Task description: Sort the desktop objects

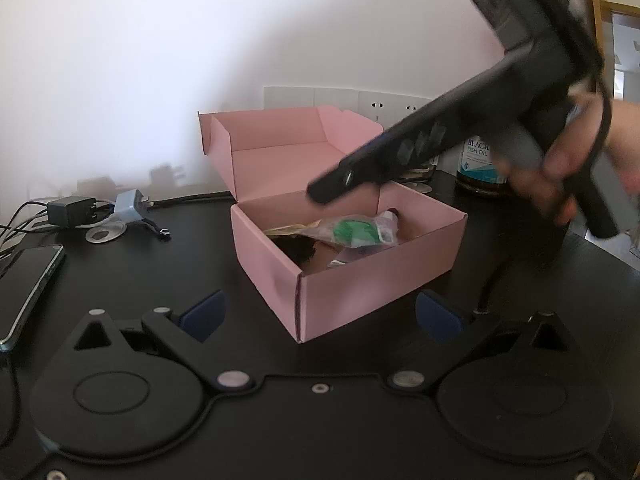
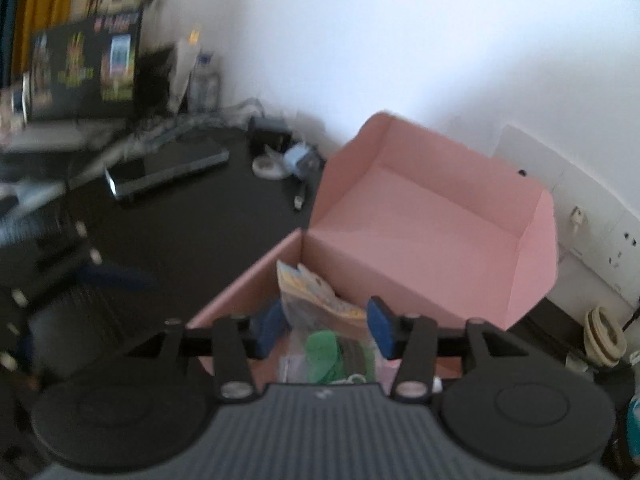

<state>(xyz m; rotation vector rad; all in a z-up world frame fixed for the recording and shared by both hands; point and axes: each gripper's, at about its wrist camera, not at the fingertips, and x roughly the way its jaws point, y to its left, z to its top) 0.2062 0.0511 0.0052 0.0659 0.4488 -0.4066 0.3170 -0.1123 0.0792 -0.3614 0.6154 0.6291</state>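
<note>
An open pink cardboard box (image 1: 360, 292) stands on the black table (image 1: 120, 272) with its lid folded back. Inside lie a clear bag with a green item (image 1: 354, 232) and a yellow packet (image 2: 316, 292). My left gripper (image 1: 320, 316) rests low in front of the box's near corner, open, with nothing between its blue pads. A hand (image 1: 560, 176) holds my right gripper (image 2: 326, 328), which slants down over the box interior. Its pads stand apart above the bag and packet and do not press on either, so it is open. Its tip (image 1: 324, 192) hovers over the box's rear wall.
A phone (image 1: 28, 292) lies at the left edge. A black charger (image 1: 68, 210), a blue adapter (image 1: 130, 204) and cables sit behind it. A fish oil bottle (image 1: 480, 160) stands right of the box. Wall sockets (image 1: 376, 104) are behind. A flat dark device (image 2: 168, 168) lies farther left.
</note>
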